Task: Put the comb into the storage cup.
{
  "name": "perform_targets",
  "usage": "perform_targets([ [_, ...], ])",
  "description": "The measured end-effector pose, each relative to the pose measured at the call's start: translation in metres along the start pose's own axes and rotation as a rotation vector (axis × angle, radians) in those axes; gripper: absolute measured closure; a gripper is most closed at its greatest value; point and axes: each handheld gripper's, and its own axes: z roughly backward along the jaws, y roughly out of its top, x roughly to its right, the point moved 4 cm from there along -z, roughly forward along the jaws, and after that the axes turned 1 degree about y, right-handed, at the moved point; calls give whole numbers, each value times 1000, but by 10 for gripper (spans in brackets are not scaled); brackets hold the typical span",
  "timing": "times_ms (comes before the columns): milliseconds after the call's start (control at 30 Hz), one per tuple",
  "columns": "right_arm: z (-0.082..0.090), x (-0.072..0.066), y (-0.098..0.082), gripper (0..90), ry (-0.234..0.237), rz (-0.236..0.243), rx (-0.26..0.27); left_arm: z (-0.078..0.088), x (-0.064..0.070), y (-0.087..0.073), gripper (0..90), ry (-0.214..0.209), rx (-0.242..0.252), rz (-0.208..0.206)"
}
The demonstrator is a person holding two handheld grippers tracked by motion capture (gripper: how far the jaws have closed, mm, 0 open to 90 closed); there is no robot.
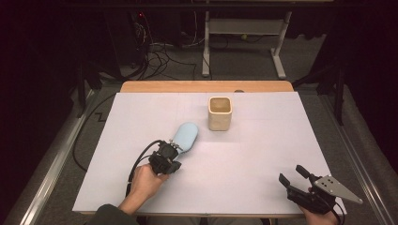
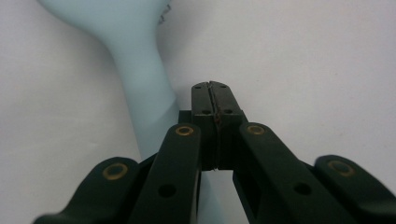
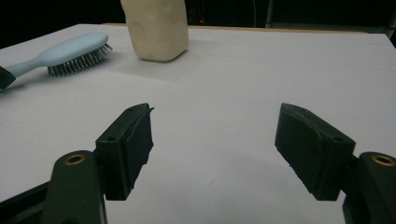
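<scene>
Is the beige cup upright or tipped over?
Upright: the beige cup stands on its base on the table, its open mouth facing up.

I work here in what looks like a lab or a test room, not a home. The table (image 1: 281, 154) in front of me is covered by a plain white sheet, with a wooden edge (image 1: 206, 86) showing at the far side. Behind it I see a dark room with grey carpet floor (image 1: 305, 61). A bundle of loose black cables (image 1: 159, 56) lies on this floor, and the white metal legs of another desk (image 1: 244, 35) stand beyond. At both sides of the table run metal rails (image 1: 51, 168), like a frame for equipment. The surroundings are unlit; only the table is bright.
</scene>
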Motion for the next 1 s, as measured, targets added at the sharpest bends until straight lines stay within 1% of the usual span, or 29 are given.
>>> perform_targets([
  [167,0,0,0,278,-1,0,-1,2,-6,-3,896,13,-2,12],
  [367,0,0,0,278,0,0,-1,4,-12,-5,896,39,-4,18],
  [467,0,0,0,278,0,-1,-1,4,-14,-6,896,41,-1,25],
  [567,0,0,0,278,0,0,-1,4,-16,-6,896,58,-6,23],
  [700,0,0,0,278,1,-1,-1,5,-20,-7,896,55,-3,37],
  [867,0,0,0,278,1,-2,-1,6,-26,-9,896,73,-9,44],
  [1000,-1,0,0,278,1,0,-2,7,-29,-10,896,81,-10,52],
])
